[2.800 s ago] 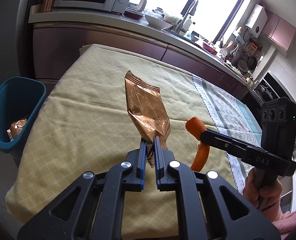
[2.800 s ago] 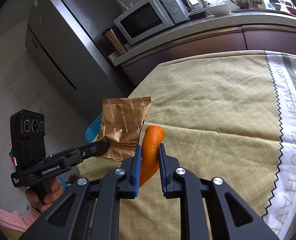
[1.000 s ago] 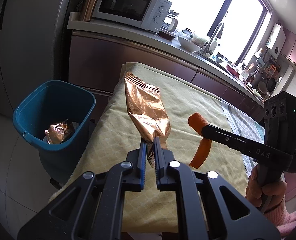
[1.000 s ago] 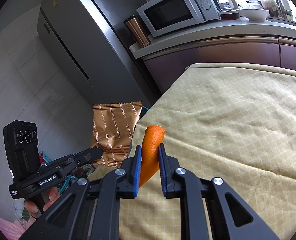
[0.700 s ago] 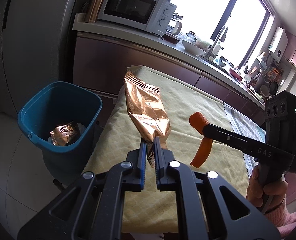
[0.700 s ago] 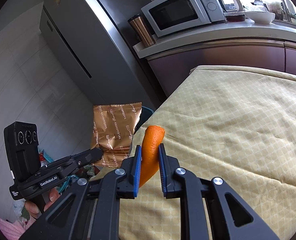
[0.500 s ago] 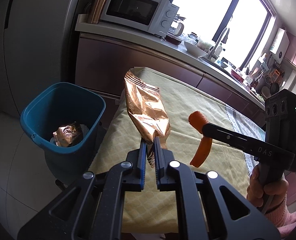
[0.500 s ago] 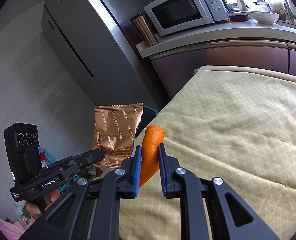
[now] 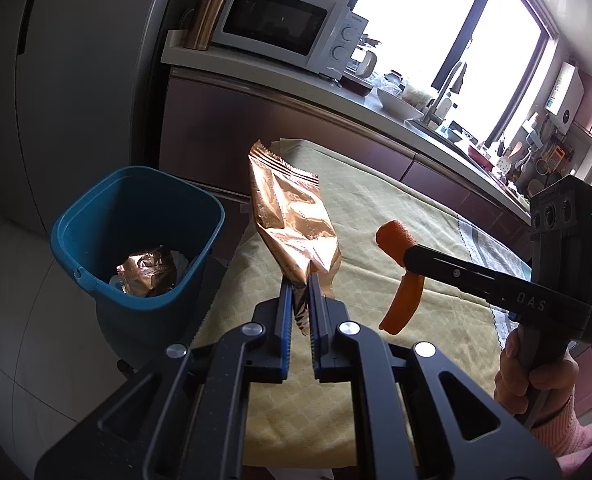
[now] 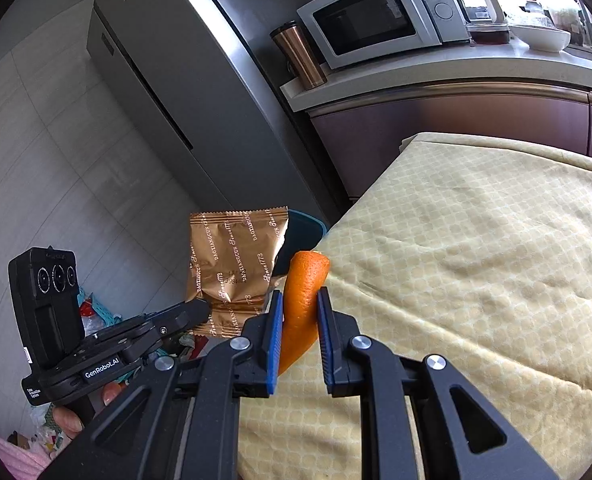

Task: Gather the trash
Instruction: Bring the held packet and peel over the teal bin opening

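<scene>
One wrapper in bin [image 9: 135, 236], L view only

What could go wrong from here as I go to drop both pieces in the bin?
The left gripper pinches only the bottom corner of the wrapper, which hangs beside the bin, not over it; released now, it would probably miss. The orange peel in the right gripper sits farther away, over the tablecloth.

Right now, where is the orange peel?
In the left wrist view, the orange peel hangs right of the gold wrapper, pinched by the right gripper above the tablecloth.
</scene>
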Demonstrator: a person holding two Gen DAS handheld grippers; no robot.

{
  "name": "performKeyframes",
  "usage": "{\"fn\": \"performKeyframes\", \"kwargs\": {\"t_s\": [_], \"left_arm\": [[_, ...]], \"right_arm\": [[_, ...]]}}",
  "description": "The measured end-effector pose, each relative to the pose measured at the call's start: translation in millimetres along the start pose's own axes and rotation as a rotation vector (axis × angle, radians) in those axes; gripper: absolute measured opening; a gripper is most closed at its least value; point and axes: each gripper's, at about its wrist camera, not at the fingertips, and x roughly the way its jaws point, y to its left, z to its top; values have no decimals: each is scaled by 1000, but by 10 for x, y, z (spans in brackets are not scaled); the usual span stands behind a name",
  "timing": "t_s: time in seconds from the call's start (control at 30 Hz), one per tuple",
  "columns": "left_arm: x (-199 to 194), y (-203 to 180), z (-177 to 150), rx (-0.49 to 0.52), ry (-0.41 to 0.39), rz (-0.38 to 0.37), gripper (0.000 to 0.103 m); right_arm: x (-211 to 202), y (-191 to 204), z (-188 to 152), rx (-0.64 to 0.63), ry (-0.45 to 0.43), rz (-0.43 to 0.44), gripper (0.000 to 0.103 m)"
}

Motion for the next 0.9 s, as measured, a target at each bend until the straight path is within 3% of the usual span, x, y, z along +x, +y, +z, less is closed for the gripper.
{"fn": "performKeyframes", "kwargs": {"t_s": [0.9], "left_arm": [[-36,199,55,-36,-15,37,8]], "right_arm": [[230,148,89,-28,36,23,15]]}}
